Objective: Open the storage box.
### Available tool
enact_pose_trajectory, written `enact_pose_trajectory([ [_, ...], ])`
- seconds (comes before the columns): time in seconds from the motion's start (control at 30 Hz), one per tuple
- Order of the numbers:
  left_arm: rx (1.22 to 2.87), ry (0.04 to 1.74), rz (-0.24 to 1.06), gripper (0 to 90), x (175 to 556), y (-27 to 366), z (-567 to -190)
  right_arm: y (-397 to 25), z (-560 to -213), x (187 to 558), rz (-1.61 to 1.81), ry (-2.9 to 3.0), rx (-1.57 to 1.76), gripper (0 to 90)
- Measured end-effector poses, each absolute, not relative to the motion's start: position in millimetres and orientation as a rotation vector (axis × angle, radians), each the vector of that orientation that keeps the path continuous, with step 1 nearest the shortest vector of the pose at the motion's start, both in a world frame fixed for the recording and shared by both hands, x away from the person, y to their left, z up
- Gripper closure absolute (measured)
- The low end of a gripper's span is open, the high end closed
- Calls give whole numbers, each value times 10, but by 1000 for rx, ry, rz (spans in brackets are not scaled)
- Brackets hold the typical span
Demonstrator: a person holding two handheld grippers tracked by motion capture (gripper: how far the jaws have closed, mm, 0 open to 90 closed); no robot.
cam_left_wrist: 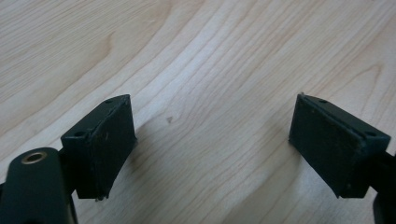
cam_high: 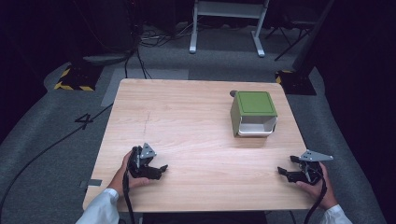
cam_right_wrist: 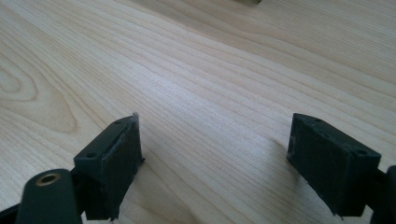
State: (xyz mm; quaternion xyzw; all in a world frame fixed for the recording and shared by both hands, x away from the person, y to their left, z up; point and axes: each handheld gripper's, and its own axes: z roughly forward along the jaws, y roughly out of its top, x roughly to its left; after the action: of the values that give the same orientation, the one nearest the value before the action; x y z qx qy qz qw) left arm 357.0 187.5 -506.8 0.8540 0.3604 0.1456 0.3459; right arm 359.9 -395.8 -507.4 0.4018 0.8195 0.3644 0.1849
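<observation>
A green box with a white inner container [cam_high: 253, 113] lies on its side at the table's right rear, its opening facing the front. My left gripper [cam_high: 158, 171] rests on the wooden table [cam_high: 187, 135] near the front left, jaws wide open and empty; in the left gripper view [cam_left_wrist: 212, 135] bare wood lies between its pads [cam_left_wrist: 109, 140]. My right gripper [cam_high: 286, 168] sits at the front right, open as well, well in front of the box. In the right gripper view [cam_right_wrist: 215, 158] nothing is between its fingers [cam_right_wrist: 116, 161].
A small round grey object [cam_high: 233, 93] peeks out behind the box. Beyond the table are grey carpet, cables, a white desk frame [cam_high: 229, 28] and yellow-black marked bases [cam_high: 74, 79]. The table's front edge runs just below both hands.
</observation>
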Motion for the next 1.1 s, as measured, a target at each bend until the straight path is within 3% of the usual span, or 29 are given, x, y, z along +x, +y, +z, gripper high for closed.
enact_pose_trajectory([
  [0.4,2216,940,368,128,3592,1859,-5072,-3903,-5035,3645,1073,2331,1076,212],
  [0.87,2215,946,370,127,3587,1860,-5071,-3455,-4427,3923,1156,2372,821,262],
  [1.1,2215,947,370,128,3582,1863,-5071,-3235,-4310,4060,1162,2393,764,266],
])
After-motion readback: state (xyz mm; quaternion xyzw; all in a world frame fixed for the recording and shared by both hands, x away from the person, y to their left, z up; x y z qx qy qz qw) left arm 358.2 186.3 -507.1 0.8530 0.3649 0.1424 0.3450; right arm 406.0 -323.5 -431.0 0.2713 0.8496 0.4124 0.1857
